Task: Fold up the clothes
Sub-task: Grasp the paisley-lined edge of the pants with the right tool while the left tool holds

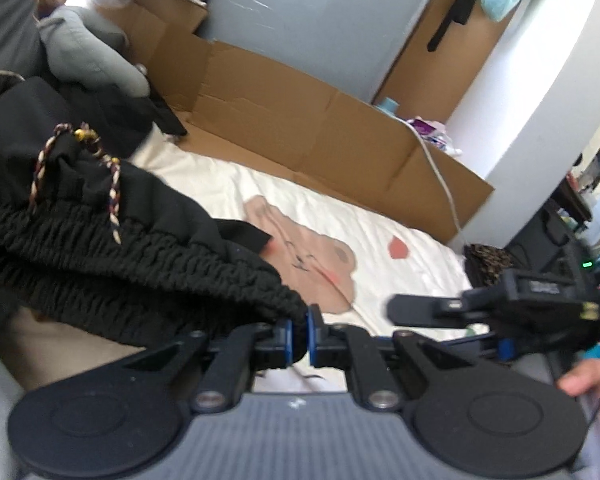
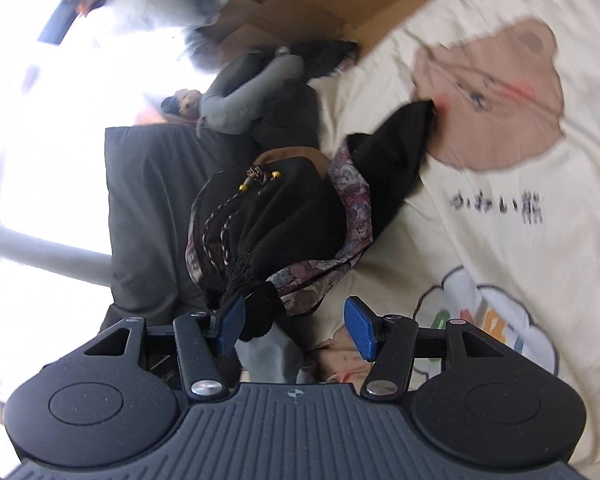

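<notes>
A black garment [image 1: 112, 240] with a ribbed elastic waistband and a braided drawstring [image 1: 114, 196] hangs over the bed. My left gripper [image 1: 299, 340] is shut on the end of its waistband. In the right wrist view the same garment [image 2: 276, 216] lies bunched, with the beaded drawstring [image 2: 256, 180] on top and a patterned cloth [image 2: 352, 200] under it. My right gripper [image 2: 296, 326] is open, blue pads apart, with the black waistband end just inside its left pad [image 2: 230, 324]. The right gripper also shows in the left wrist view [image 1: 416, 310].
The cream bedsheet [image 2: 492, 240] has a bear print [image 2: 496, 92]. A flattened cardboard box [image 1: 300, 120] lines the far side of the bed. A grey garment [image 1: 88, 52] and dark clothes are piled at the head of the bed. A white cable [image 1: 440, 172] hangs over the cardboard.
</notes>
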`<state>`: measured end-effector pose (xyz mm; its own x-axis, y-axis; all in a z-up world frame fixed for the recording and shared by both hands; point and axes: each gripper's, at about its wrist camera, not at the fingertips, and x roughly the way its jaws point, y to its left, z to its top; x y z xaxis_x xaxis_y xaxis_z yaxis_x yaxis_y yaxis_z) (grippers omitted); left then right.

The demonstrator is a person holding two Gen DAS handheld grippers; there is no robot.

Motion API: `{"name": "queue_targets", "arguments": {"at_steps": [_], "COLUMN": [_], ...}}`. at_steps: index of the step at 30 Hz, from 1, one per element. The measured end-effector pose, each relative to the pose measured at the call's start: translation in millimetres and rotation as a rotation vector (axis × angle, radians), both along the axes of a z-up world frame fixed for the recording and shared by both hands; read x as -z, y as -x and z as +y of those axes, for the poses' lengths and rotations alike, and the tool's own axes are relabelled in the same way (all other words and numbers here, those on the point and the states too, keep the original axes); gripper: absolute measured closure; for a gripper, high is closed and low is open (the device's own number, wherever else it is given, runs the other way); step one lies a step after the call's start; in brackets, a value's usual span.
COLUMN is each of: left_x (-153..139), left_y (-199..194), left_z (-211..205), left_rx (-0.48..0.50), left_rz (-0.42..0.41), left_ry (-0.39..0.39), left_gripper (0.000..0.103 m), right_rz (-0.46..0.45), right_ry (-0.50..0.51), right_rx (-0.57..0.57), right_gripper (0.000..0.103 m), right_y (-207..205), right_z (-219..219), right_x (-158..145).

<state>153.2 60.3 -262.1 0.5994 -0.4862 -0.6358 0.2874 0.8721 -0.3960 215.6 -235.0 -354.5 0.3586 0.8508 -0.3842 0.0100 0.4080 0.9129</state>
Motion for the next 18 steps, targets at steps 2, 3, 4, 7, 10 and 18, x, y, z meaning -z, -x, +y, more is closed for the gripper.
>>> {"name": "queue_targets", "arguments": {"at_steps": [2,3,4,7,10,18], "left_x": [0,-1,-2,-1,-2,-4], "left_y": [2,3,4,4,5,13], "left_z": [-3,-4,-4,-2,1,9], "left_rx": [0.021,0.027,0.025,0.020,0.019,0.008], "left_rz": [-0.006,-0.007,-0.007,0.003,0.006,0.011], "left_ry": [0.008,0.021,0.031,0.057,0.070,0.112], "left_gripper": [0.096,0.096,0.096,0.096,0.096,0.096], "right_rz": [0.046,0.069,0.094,0.170,0.237,0.379], "right_ry": [-0.041,-0.064,-0.101,-0.221,-0.315,-0.428], "right_rx": [0.025,0.035,0.044,0.066,0.071,0.115], "right_gripper": [0.044,0.044,0.044,0.044,0.043,0.063], "right_y": [-2,-3,-4,-7,-10,-15], "right_z": [1,1,3,11,25,53], "right_x": [13,19,25,44,59,83]}}
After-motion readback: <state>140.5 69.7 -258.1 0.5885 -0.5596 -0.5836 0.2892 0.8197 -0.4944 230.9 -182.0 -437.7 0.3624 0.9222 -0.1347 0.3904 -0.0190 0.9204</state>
